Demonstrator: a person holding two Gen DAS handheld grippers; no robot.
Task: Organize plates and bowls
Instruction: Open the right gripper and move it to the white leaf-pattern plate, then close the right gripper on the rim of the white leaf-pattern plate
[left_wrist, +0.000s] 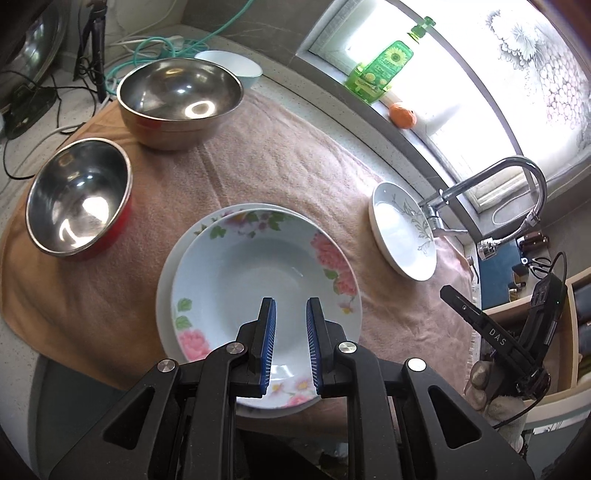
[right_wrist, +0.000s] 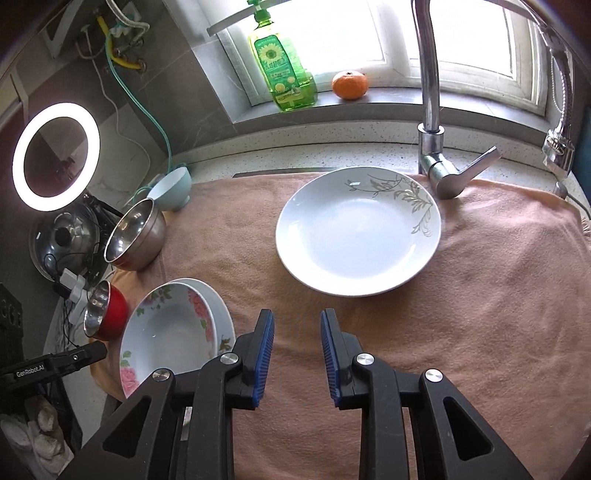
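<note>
Two plates stacked on the pink terry towel (right_wrist: 480, 295): floral plate (left_wrist: 266, 266), pink peonies and green leaves on the rim, sits on a plain white plate (left_wrist: 166, 280). Leaf-print plate (right_wrist: 358, 230), glossy white with grey-gold sprig, lies well apart near the chrome faucet (right_wrist: 430, 110). Big steel bowl (left_wrist: 181, 101), red-sided steel bowl (left_wrist: 79, 197), pale blue bowl (right_wrist: 173, 188) along the far-left edge. Left gripper (left_wrist: 290, 314) hovers over the floral plate, jaws apart, empty. Right gripper (right_wrist: 297, 325) jaws apart over towel. Printed "GenRobot.AI", "DAS" on grippers.

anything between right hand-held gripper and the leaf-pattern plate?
Nothing: only bare towel lies between the right hand-held gripper and the leaf-pattern plate, seen in the right wrist view.
</note>
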